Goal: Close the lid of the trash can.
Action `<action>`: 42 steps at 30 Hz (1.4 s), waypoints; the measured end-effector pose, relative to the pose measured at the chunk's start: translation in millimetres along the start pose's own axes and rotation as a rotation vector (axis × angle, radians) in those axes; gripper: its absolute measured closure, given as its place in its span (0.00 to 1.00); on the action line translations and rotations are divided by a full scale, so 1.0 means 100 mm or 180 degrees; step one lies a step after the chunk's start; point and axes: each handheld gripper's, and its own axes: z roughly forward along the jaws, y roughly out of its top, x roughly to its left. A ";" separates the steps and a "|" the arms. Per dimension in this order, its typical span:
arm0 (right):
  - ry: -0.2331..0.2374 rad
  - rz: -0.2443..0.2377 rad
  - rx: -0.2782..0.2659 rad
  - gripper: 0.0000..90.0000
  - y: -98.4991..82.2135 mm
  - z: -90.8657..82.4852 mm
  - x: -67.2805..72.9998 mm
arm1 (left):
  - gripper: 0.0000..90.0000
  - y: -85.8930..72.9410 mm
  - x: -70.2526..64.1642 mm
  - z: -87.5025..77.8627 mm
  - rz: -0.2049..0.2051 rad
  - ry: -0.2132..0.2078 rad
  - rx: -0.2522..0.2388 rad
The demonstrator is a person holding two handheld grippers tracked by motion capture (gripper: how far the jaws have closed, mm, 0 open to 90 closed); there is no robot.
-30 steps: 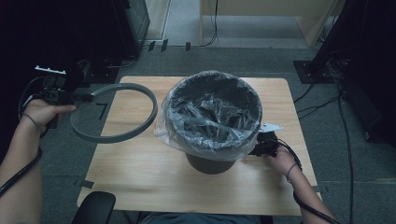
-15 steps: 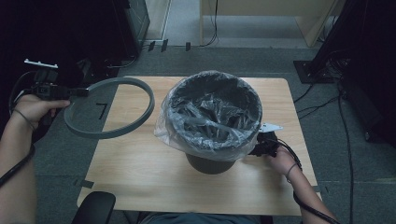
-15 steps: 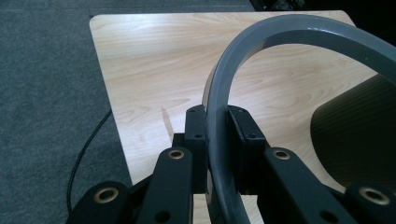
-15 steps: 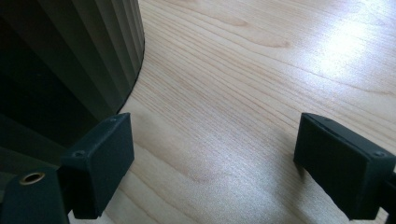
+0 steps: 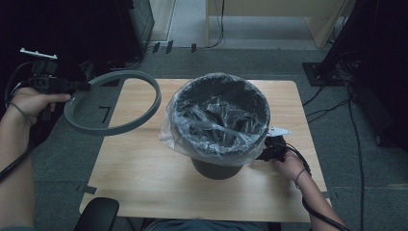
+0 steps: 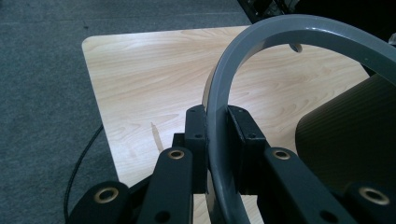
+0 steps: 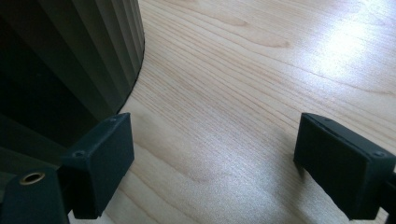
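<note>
The left tool [image 6: 217, 154] clamps the grey ring [image 5: 115, 103] edge-on for seating over the bag-lined bin [image 5: 219, 125], while the right tool [image 7: 215, 163] rests released beside its base.

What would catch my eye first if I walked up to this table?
Probably the dark bin at the middle of the wooden table, lined with a crinkly clear plastic bag folded over its rim. Next, the big grey ring held in the air over the table's left edge, pinched by the left tongs. The right tongs rest open beside the bin's base.
</note>
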 end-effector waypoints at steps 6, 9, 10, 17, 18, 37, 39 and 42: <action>0.0000 0.0001 -0.0002 0.13 0.00 0.00 0.00 | 0.88 0.09 -0.07 -0.03 0.0028 -0.0035 -0.0011; -0.0001 -0.0004 -0.0003 0.13 0.00 0.00 0.00 | 0.88 0.14 -0.12 -0.05 0.0045 -0.0022 -0.0039; -0.0001 -0.0003 -0.0003 0.13 0.00 0.00 0.00 | 0.88 0.15 -0.13 -0.06 0.0031 -0.0046 -0.0040; 0.0000 0.0000 -0.0002 0.13 0.00 0.00 0.00 | 0.88 0.25 -0.22 -0.04 0.0061 -0.0039 -0.0026; -0.0001 -0.0009 -0.0005 0.13 0.00 0.00 0.00 | 0.88 0.26 -0.24 -0.03 0.0068 -0.0040 -0.0027; -0.0001 -0.0003 -0.0003 0.13 0.00 0.00 0.00 | 0.88 0.58 -0.59 0.08 0.0207 -0.0135 -0.0134; -0.0001 -0.0003 -0.0003 0.13 0.00 0.00 0.00 | 0.88 0.60 -0.63 0.14 0.0236 -0.0137 -0.0086; 0.0001 -0.0002 -0.0002 0.13 0.00 0.00 0.00 | 0.88 0.64 -0.69 0.20 0.0282 -0.0119 -0.0059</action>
